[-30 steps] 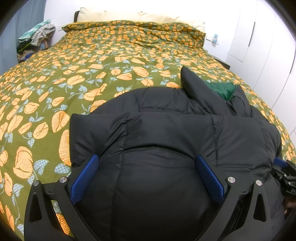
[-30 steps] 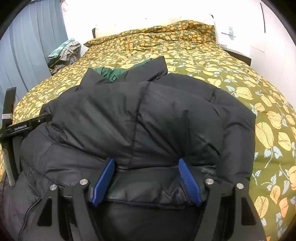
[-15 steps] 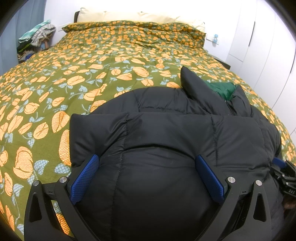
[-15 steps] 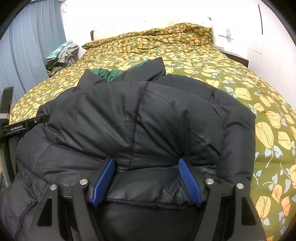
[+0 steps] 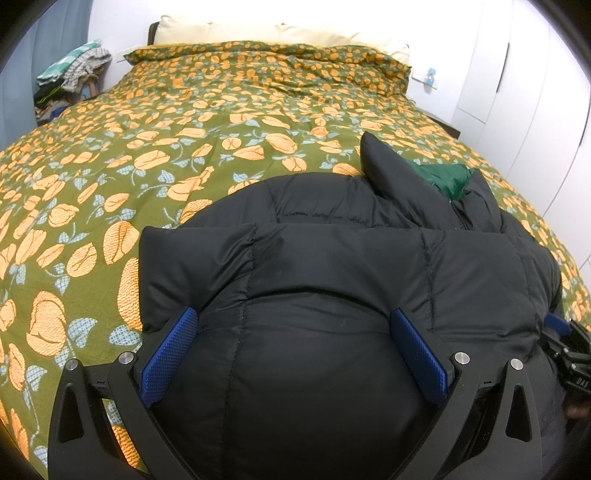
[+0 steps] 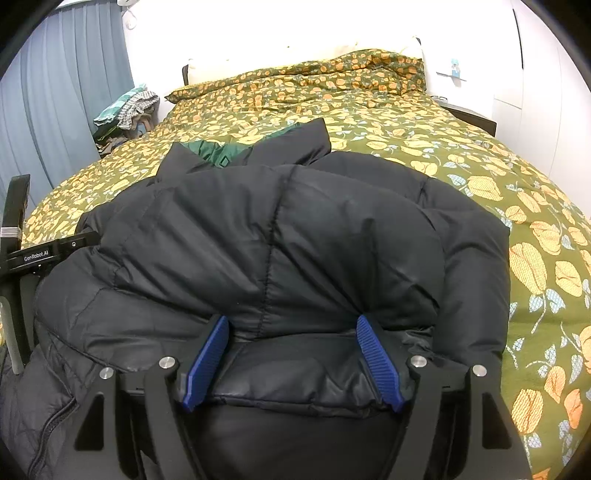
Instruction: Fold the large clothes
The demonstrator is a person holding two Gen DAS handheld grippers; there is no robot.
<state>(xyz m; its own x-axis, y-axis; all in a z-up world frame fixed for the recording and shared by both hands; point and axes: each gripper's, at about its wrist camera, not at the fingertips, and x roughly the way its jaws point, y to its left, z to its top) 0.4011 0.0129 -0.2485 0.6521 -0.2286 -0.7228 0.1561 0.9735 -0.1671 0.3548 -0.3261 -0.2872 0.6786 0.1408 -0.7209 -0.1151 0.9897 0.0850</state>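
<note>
Jacket (image 5: pixel 332 288) — black, puffy — bulges between both wide-spread tools (image 5: pixel 295 332) (image 6: pixel 291 336); grip cannot be told.

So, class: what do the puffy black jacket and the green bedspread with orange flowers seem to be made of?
Puffy black jacket: probably padded nylon or polyester shell; slight sheen, stitched quilted panels. Green bedspread with orange flowers: looks like matte woven or quilted cloth, perhaps cotton; soft creases, no shine.

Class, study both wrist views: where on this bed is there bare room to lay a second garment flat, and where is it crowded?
Free: the floral bedspread between the black puffer jacket and the pillows, plus the strip beside the jacket's folded sleeve toward the clothes pile. A narrower strip runs along the wardrobe side. Crowded: the near edge, where the jacket bulges between the left gripper and right gripper.
</note>
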